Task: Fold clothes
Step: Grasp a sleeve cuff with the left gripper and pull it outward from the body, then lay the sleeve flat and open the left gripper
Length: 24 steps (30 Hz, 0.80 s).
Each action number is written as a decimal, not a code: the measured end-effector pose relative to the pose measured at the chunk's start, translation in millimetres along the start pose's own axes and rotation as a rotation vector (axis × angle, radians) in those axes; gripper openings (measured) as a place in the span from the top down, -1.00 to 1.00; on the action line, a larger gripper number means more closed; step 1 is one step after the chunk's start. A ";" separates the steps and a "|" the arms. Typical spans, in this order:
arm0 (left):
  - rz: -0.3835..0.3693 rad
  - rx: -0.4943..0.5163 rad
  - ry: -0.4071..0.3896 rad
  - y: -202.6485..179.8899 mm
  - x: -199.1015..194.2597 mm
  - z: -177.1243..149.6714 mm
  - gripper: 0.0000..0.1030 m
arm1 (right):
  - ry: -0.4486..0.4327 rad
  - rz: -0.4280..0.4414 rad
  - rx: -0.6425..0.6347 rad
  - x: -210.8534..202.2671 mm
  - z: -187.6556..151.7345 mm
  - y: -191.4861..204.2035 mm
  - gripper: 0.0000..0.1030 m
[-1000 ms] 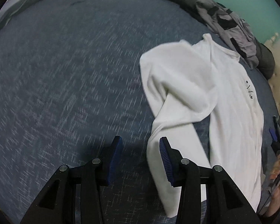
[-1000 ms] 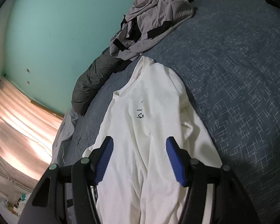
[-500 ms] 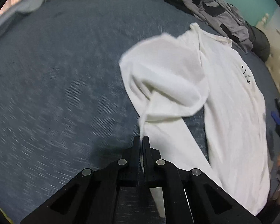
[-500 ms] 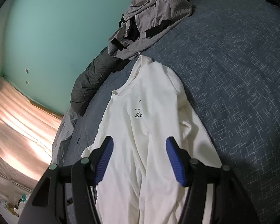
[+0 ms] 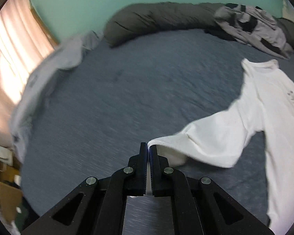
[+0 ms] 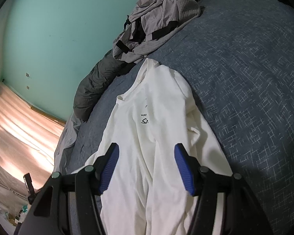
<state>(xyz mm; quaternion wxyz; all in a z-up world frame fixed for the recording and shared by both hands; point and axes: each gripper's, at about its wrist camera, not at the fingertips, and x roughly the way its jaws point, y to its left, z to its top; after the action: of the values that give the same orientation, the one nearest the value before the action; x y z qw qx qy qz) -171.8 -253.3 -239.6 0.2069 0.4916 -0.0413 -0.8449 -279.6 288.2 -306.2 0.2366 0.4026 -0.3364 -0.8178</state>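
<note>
1. White long-sleeved shirt (image 5: 264, 121) is what the left tool (image 5: 148, 150) has hold of: its jaws are pressed together on the cuff end of one sleeve (image 5: 205, 145), right at the fingertips.
2. Ahead and to the right of that tool, the sleeve rises off the bed in a slack, sagging span to the shoulder. The body of the shirt lies flat further right, collar away from the tool.
3. The right tool (image 6: 147, 168) hangs over the shirt's lower body with its blue pads (image 6: 109, 168) wide apart and nothing between them.
4. Beyond its fingertips, the chest print (image 6: 145, 119) faces up and the collar points toward the far edge of the bed.
5. Handling, as a judgement: the cloth looks light, soft and limp. It will drape and crease rather than hold any line, and a small pinch at a cuff or hem is enough to carry it.
6. Good places to take hold would be the cuff, the shoulder seam or the hem corners. A grip in mid-panel would only bunch the cloth.
7. Further out, the shirt rests on a blue-grey bedspread (image 6: 245, 78). A crumpled grey garment (image 6: 158, 19) lies past the collar against a dark rolled duvet (image 5: 156, 17).
</note>
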 end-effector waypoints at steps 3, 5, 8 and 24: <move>0.056 0.036 0.005 1.8 3.8 5.4 0.95 | 0.003 -0.002 0.000 0.8 -0.2 -1.3 -0.16; 0.018 0.018 0.046 -0.6 16.2 -7.0 0.95 | 0.002 -0.003 0.002 0.5 0.2 -1.9 -0.16; -0.070 -0.038 0.133 -8.2 48.9 -29.4 0.95 | 0.000 -0.004 0.004 0.2 0.8 -2.9 -0.16; -0.237 -0.298 0.028 -17.0 17.3 -57.3 0.69 | -0.010 -0.030 0.053 -3.1 4.8 -17.6 -0.16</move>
<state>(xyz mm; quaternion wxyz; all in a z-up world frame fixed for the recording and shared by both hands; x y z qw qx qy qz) -135.9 -237.0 -287.7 0.1771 0.4687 0.1451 -0.8532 -283.8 303.6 -315.6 0.2120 0.4097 -0.3533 -0.8139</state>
